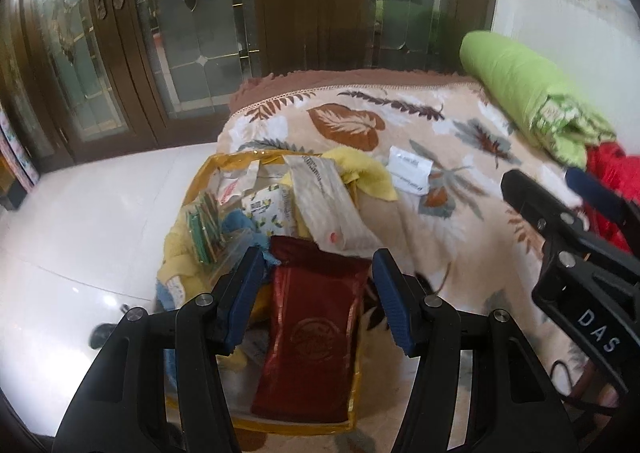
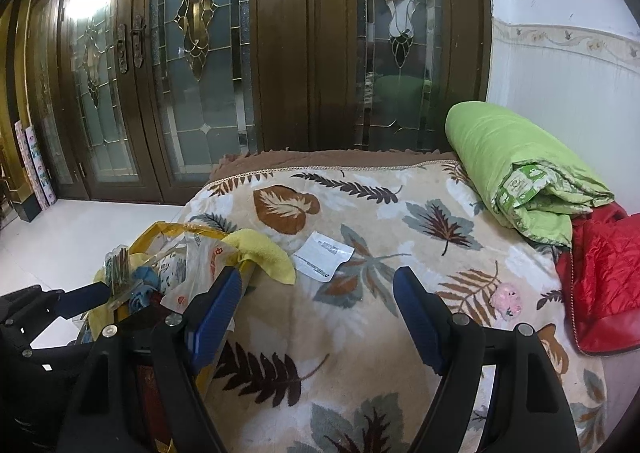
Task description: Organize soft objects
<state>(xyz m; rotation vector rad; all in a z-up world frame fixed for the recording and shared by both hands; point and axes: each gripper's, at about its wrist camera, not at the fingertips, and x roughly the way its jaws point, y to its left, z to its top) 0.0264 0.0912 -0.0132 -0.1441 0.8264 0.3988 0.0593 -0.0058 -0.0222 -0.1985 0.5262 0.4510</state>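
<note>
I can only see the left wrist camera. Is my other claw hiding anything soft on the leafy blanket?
Observer: Yes. A small pink fluffy thing lies on the leaf-patterned blanket, just right of the right claw.
Child: Is that claw holding anything?
Observer: No. Its fingers are wide apart, with only blanket showing between them.
Child: What's the red thing I see a bit of?
Observer: A red quilted jacket with a zipper along its edge. The end of the rolled green quilt covers its top.
</note>
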